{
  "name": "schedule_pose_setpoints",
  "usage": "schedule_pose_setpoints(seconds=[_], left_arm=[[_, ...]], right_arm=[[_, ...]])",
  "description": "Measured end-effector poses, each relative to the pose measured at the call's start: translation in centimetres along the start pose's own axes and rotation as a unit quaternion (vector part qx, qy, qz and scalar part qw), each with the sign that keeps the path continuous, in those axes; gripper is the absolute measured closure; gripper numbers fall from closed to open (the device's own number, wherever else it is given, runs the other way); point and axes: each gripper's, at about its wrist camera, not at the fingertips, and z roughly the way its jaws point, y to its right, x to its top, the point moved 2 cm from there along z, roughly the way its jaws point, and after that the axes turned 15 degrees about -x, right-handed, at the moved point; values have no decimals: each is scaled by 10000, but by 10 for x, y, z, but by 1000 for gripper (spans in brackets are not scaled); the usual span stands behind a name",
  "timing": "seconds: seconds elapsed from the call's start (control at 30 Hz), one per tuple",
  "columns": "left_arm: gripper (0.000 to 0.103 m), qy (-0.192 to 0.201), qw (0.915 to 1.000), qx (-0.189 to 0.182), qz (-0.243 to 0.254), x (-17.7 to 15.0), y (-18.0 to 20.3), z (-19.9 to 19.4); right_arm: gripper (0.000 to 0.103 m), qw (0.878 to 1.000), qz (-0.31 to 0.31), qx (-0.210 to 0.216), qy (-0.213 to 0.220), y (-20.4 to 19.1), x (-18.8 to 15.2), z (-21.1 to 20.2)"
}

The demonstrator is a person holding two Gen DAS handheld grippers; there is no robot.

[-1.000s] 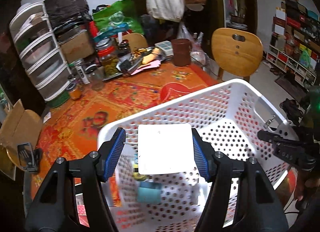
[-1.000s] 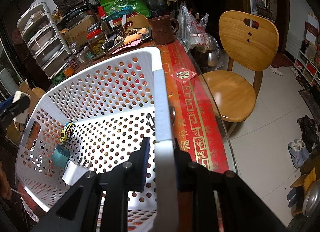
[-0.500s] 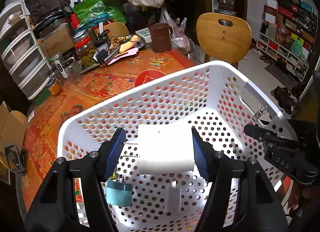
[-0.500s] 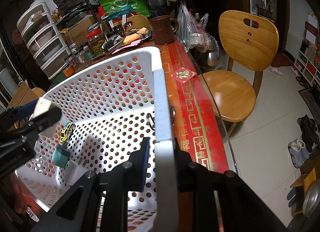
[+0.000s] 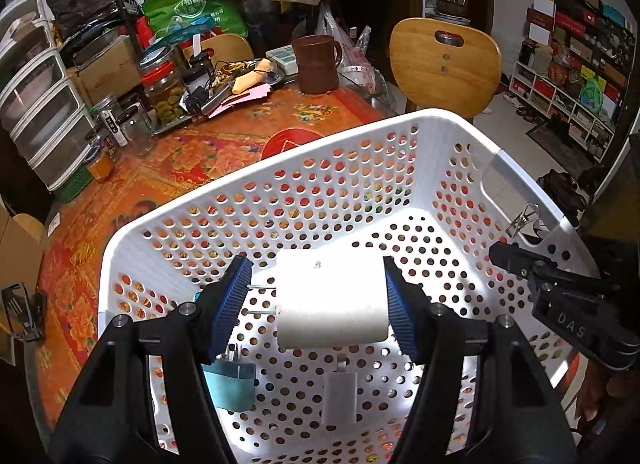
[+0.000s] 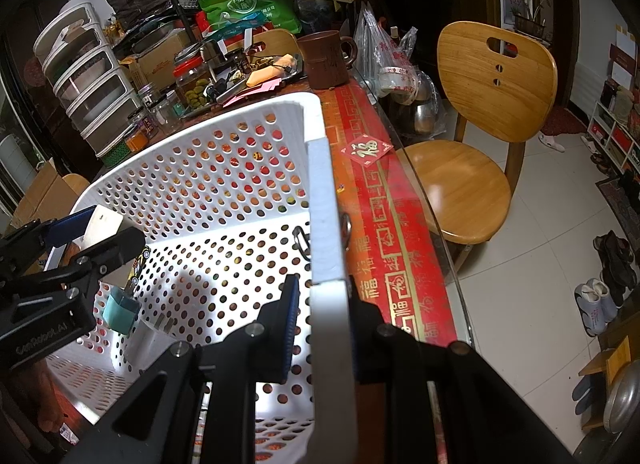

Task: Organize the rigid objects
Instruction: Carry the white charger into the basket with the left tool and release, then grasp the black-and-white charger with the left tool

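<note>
White and blocky, the plug adapter (image 5: 332, 304) sits clamped between the blue pads (image 5: 232, 300) of the left gripper (image 5: 316, 302), its metal prongs pointing sideways at the left pad. It hangs above the floor of a white perforated basket (image 5: 280, 168), clear of the things lying there. Below it on the basket floor lie a teal charger (image 5: 230, 384) with its prongs up and a smaller white charger (image 5: 339, 398) just beside it. In the right wrist view a little yellow toy car (image 6: 138, 264) shows behind the teal charger, partly hidden by the left gripper.

The right gripper (image 6: 320, 324) is clenched on the basket's right rim, one finger inside the wall and one outside. A metal clip (image 5: 524, 220) hangs at the handle slot on that same rim.

The basket rests on a table (image 5: 192, 156) covered in a red and orange patterned cloth. Farther back on the table stand a brown mug (image 5: 316, 64), glass jars (image 5: 162, 88) and a tray of clutter. White plastic drawers (image 5: 36, 104) stand at the left edge, and a wooden chair (image 5: 444, 64) stands beyond the table on the pale tiled floor.
</note>
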Motion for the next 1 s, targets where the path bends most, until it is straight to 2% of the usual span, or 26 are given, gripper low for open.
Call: schedule_pose_setpoints(seconds=[0.07, 0.13, 0.17, 0.27, 0.4, 0.53, 0.63, 0.73, 0.8, 1.0], left_arm=[[36, -5, 10000, 31, 70, 0, 2, -3], [10, 128, 9995, 217, 180, 0, 3, -12], [6, 256, 9990, 297, 222, 0, 3, -19], [5, 504, 9982, 312, 127, 0, -9, -46], [4, 864, 9953, 391, -177, -14, -46, -95], [1, 981, 9915, 687, -508, -44, -104, -136], [1, 1039, 9833, 1112, -1001, -77, -163, -159], [1, 694, 9786, 1147, -1559, -113, -222, -156], [1, 374, 9740, 1308, -1812, -140, -253, -141], [1, -153, 9668, 1235, -2234, -188, -294, -96]], right_arm=[[83, 10000, -12, -3, -1, 0, 0, 0], [83, 10000, -11, -6, -5, 0, 0, 0], [83, 10000, -12, -7, -6, 0, -1, 1], [83, 10000, -20, -14, -8, 0, 0, 1], [83, 10000, -30, -3, 3, 2, -2, 2], [83, 10000, -65, -4, 21, 2, -2, 2], [82, 10000, -64, -4, 40, 3, -3, 1], [82, 10000, -56, -7, 44, 1, -4, 0], [82, 10000, -55, -7, 45, 1, -4, -1], [82, 10000, -67, -17, 33, 2, -4, -1]])
